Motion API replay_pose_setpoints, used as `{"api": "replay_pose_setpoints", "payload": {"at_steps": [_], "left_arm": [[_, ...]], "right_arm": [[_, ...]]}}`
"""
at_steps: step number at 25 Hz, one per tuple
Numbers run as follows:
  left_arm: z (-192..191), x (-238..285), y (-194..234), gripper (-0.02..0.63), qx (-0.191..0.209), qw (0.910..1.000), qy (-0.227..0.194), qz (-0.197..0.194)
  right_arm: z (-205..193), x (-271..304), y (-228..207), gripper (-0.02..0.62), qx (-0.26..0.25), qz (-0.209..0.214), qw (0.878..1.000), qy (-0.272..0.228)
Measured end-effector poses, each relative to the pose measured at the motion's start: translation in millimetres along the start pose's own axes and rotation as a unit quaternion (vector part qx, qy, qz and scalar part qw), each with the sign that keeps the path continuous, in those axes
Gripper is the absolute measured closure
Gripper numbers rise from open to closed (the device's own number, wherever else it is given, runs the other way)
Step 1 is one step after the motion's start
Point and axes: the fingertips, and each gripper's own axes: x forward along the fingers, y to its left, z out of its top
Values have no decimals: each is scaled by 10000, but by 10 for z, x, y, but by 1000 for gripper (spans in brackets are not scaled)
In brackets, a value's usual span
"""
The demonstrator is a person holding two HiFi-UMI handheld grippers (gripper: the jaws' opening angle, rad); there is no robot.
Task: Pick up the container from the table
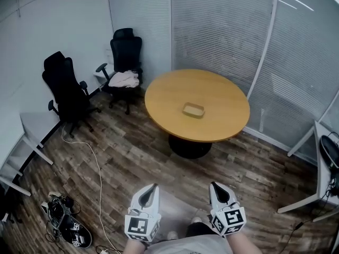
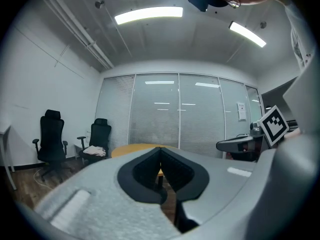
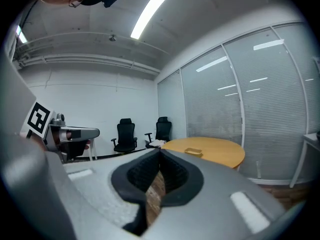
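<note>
A small tan container (image 1: pixel 193 110) sits near the middle of a round wooden table (image 1: pixel 164 94); in the right gripper view the container (image 3: pixel 193 152) shows on the table (image 3: pixel 220 154) ahead and to the right. Both grippers hang over the wood floor, well short of the table. My left gripper (image 1: pixel 152 187) is shut with nothing in it, its tips meeting (image 2: pixel 160 149) in front of the table (image 2: pixel 131 148); the container is hidden in that view. My right gripper (image 1: pixel 215 186) is shut and empty too, tips together (image 3: pixel 159 152).
Two black office chairs (image 1: pixel 68 89) (image 1: pixel 125 57) stand at the left wall, one with a pale cloth (image 1: pixel 124 79) on its seat. A white cable (image 1: pixel 98 168) and dark gear (image 1: pixel 66 221) lie on the floor at left. White desks (image 1: pixel 323 168) (image 1: pixel 32 136) flank the room; blinds line the glass wall.
</note>
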Motion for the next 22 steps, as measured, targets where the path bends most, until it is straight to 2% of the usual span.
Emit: {"api": "replay_pose_setpoints", "payload": {"at_steps": [9, 16, 22], "left_arm": [[-59, 800, 486, 600, 24, 9994, 109, 325], [168, 2000, 755, 600, 87, 9989, 33, 464], [308, 2967, 784, 600, 72, 9986, -31, 524]], "right_arm": [[77, 1055, -341, 592, 8, 289, 9996, 3], [378, 2100, -1109, 592, 15, 371, 9993, -59], [555, 2737, -1842, 592, 49, 385, 9992, -38]]}}
